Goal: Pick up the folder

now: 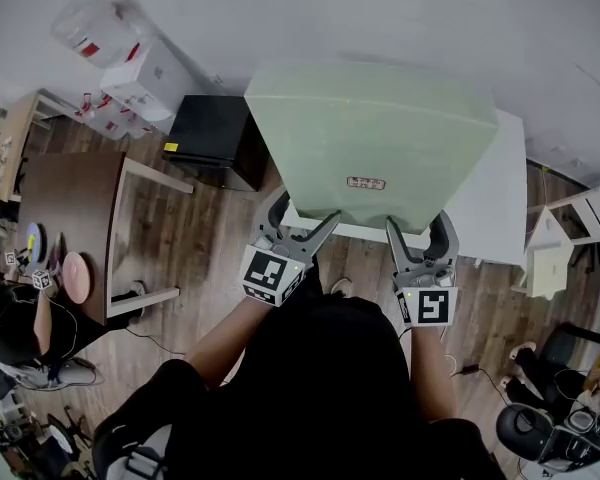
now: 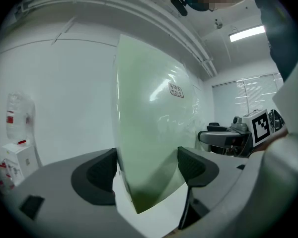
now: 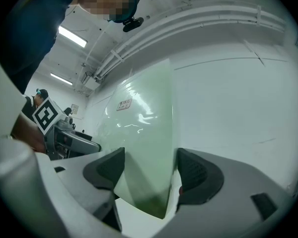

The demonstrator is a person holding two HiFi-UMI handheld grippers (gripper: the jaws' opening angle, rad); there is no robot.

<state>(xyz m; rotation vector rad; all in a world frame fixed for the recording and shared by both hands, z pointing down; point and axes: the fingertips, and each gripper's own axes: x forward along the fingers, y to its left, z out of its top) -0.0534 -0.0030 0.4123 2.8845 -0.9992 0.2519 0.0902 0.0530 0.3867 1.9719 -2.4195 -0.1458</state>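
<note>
The pale green folder (image 1: 370,138) is hanging lifted above the white desk (image 1: 502,203). The left tool (image 1: 302,223) and right tool (image 1: 420,228) are each clamping one near corner, so the pickup is looking essentially done.

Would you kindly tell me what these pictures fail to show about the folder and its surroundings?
- Label print: too small in the head view, smeared in both gripper views.
- Table: largely covered by the folder in the head view.
- Folder's contents: only its closed outer faces show, in every view.
</note>
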